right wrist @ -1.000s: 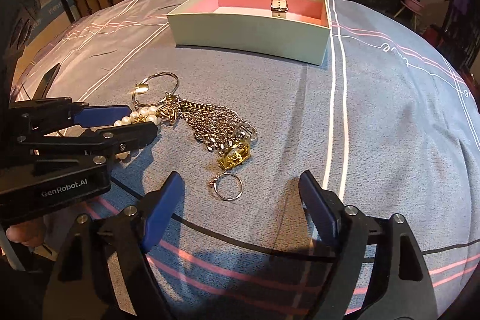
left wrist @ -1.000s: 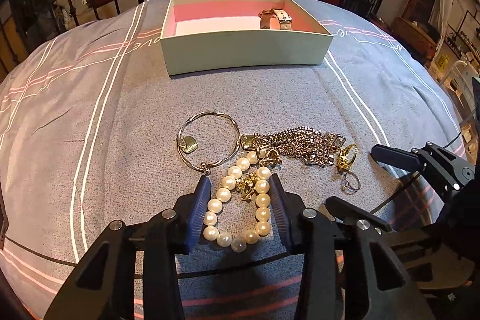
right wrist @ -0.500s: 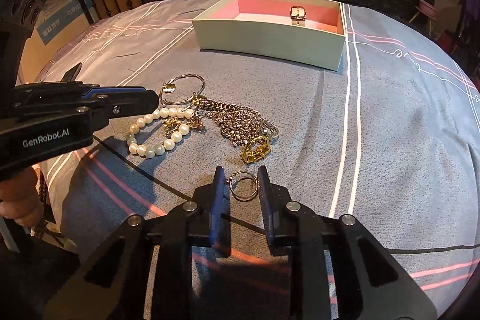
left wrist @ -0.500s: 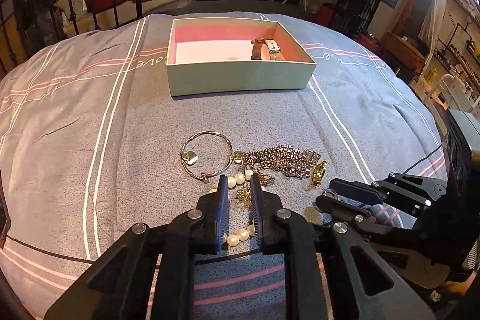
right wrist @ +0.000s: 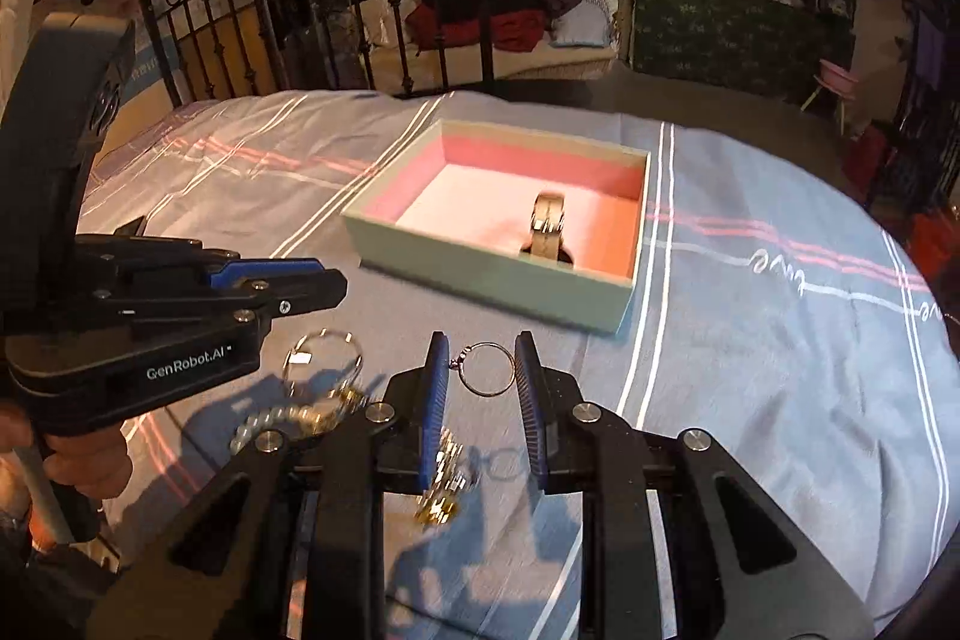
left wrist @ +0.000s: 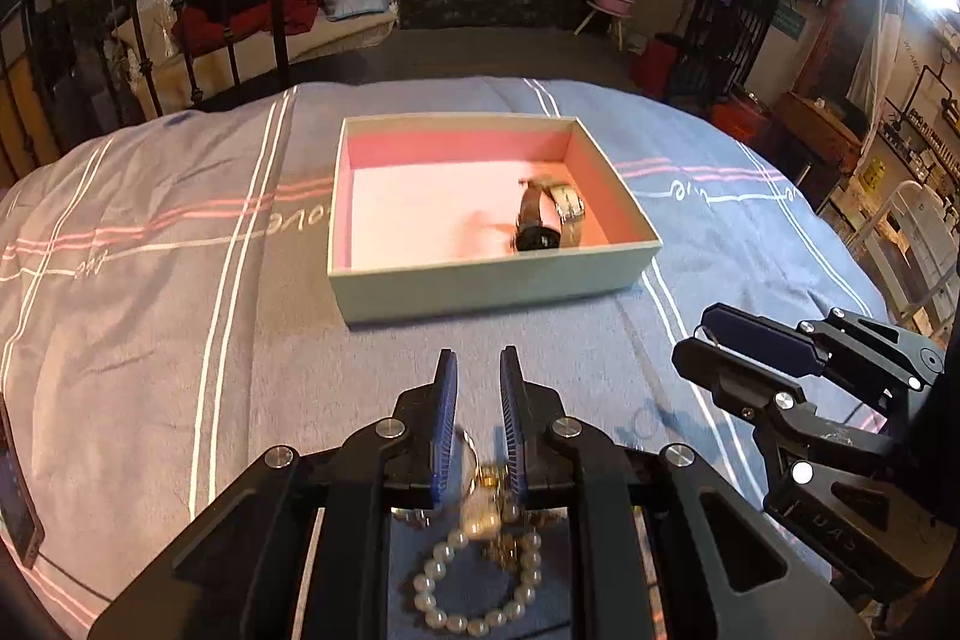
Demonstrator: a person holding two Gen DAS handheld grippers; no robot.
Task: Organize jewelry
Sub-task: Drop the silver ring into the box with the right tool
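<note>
— What's the right gripper (right wrist: 480,370) got?

— A thin ring (right wrist: 488,368), a silvery hoop with a small setting on its left side. It sits upright between the blue pads, pinched edge to edge, and it's clear of the bedspread (right wrist: 750,370).

— And the left gripper (left wrist: 478,400)?

— Jaws drawn in narrow. The pearl bracelet (left wrist: 474,580) hangs from them, its top tucked between the pads along with a blurred gold charm, and the loop of pearls dangles below, near the gripper's body. From the right wrist view the same gripper (right wrist: 312,280) shows from the side at the left, with a hand (right wrist: 72,460) around its handle.

— Is anything left on the bed?

— Yes. A bangle with a small tag (right wrist: 324,352) lies below the left gripper's tip, though it's blurred. A gold, chunky piece (right wrist: 441,502) shows beneath the right gripper's left finger. I can't tell whether it's lying flat or caught on something.

— Where's the box?

— The pale green box with the pink lining (left wrist: 492,280) stands open on the grey striped bedspread, beyond both grippers and well apart from them. One wristwatch (left wrist: 549,214) is inside, standing on its band toward the right wall. The rest of the box floor is bare.
</note>
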